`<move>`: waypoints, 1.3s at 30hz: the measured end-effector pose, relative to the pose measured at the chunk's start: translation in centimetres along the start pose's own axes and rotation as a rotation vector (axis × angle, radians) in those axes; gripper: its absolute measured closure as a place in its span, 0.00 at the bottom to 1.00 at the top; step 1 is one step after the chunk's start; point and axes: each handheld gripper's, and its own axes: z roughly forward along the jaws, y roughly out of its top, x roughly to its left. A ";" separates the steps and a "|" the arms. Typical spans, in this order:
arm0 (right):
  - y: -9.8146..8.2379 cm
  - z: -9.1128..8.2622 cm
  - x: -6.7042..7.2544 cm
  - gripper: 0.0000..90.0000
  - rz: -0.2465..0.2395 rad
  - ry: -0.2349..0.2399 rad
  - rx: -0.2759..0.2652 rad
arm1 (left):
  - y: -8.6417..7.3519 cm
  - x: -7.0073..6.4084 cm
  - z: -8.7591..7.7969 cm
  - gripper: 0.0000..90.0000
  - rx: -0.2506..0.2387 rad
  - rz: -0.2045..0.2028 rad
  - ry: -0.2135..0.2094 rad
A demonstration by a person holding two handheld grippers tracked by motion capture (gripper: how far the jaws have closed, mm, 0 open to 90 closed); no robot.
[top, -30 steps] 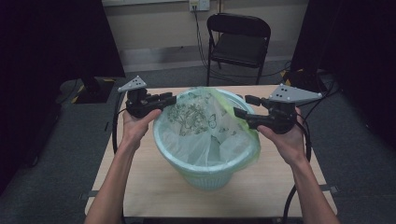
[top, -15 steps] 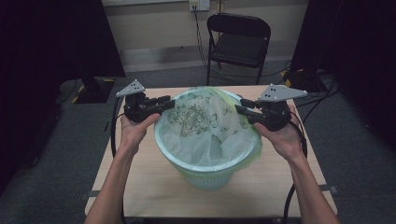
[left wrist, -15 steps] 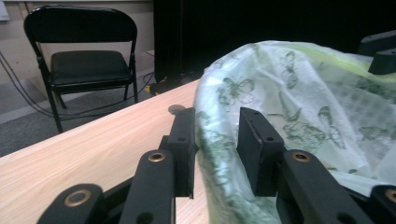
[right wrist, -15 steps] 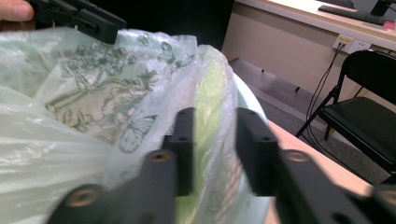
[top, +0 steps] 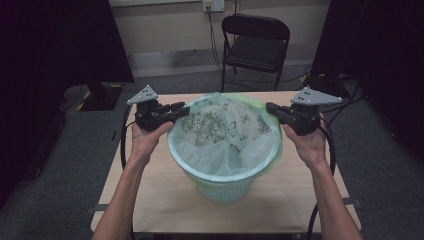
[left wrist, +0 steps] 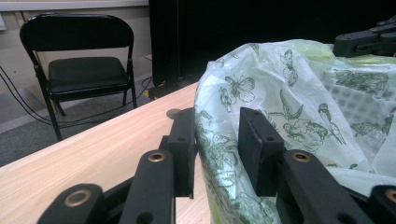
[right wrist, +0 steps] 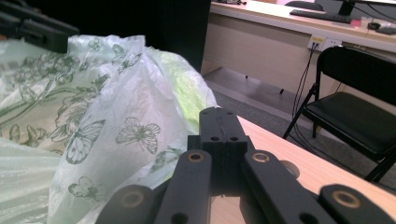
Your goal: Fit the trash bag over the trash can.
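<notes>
Bag (top: 220, 130), butterfly-printed, sits as a liner in the pale green bin (top: 225, 182) at the middle of the counter (top: 150, 200), a folding chair (top: 255, 47) behind. High view: left gripper (top: 181, 111) at the bag's left rim, right gripper (top: 272, 108) at the right rim. Left gripper view: the bag (left wrist: 280, 116) edge runs between the jaws, which straddle the rim with a gap showing; whether they pinch it, I cannot tell. Right gripper view: jaws have just been closing and now meet, clenched, the bag (right wrist: 93, 116) just beside them and nothing visibly caught between.
</notes>
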 end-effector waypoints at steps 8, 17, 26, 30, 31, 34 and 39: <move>-1.6 0.5 -1.0 1.00 0.057 0.013 0.005 | 0.0 0.2 0.1 0.76 0.001 -0.002 -0.007; -3.9 1.2 -1.0 1.00 0.106 0.073 -0.039 | 0.0 0.4 0.2 0.77 -0.008 -0.010 -0.017; -5.3 1.4 -0.2 1.00 0.114 0.082 -0.042 | -0.1 0.7 0.4 0.72 -0.022 -0.021 -0.011; -6.3 1.5 0.8 1.00 0.093 0.073 -0.008 | 0.0 0.8 -0.2 0.64 -0.046 -0.051 -0.033; -6.4 1.4 0.8 1.00 0.093 0.072 -0.009 | 0.1 0.7 -0.3 0.63 -0.055 -0.049 -0.043; -5.9 1.4 0.7 1.00 0.075 0.060 0.002 | 0.3 0.4 -0.5 0.63 -0.050 -0.033 -0.048; -5.7 1.6 0.0 0.95 0.075 0.053 0.008 | 0.0 0.3 -0.1 0.64 -0.026 -0.025 -0.040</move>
